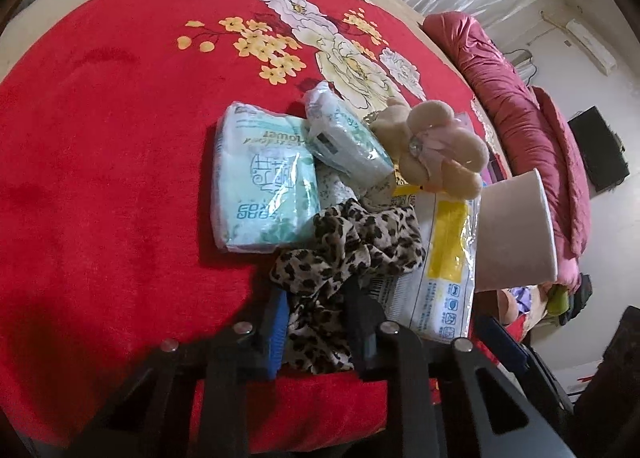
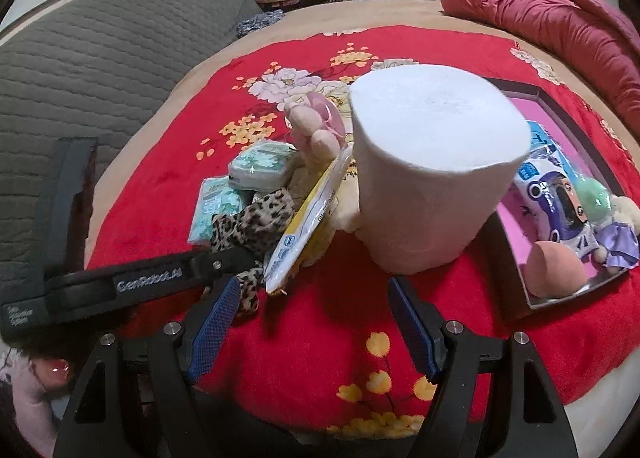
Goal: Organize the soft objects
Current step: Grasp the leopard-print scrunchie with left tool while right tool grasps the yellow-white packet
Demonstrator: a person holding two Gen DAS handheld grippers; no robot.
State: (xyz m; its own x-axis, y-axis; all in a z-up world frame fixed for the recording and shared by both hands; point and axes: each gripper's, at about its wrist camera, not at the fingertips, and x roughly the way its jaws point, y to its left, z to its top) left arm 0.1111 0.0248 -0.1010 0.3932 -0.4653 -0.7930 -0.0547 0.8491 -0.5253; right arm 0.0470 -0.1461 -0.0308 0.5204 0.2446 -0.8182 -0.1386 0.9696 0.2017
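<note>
left tongs (image 1: 320,322) are closing on the leopard cloth (image 1: 348,242), its bunched fabric sitting between the blue pads (image 1: 280,328) and pressed by them. right tongs (image 2: 312,322) are standing wide with nothing between the fingers, just short of the paper roll (image 2: 428,178).

the leopard cloth is lying crumpled on the red blanket (image 1: 100,178), its long axis running away from the left tongs toward the pile. just beyond it a large tissue pack (image 1: 264,174) is lying flat, long axis pointing away from the camera, with a smaller pack (image 1: 344,134) resting tilted on its far corner. a beige plush (image 1: 436,146) is sitting against the small pack. a yellow-striped wipes pack (image 1: 444,258) is lying beside the cloth, one edge propped up.

the paper roll is standing upright on the blanket, axis vertical, touching the wipes pack. to its right a tray (image 2: 532,300) with a pink floor is holding a printed pack (image 2: 556,194), a peach ball (image 2: 554,266) and a small doll (image 2: 616,226).
</note>
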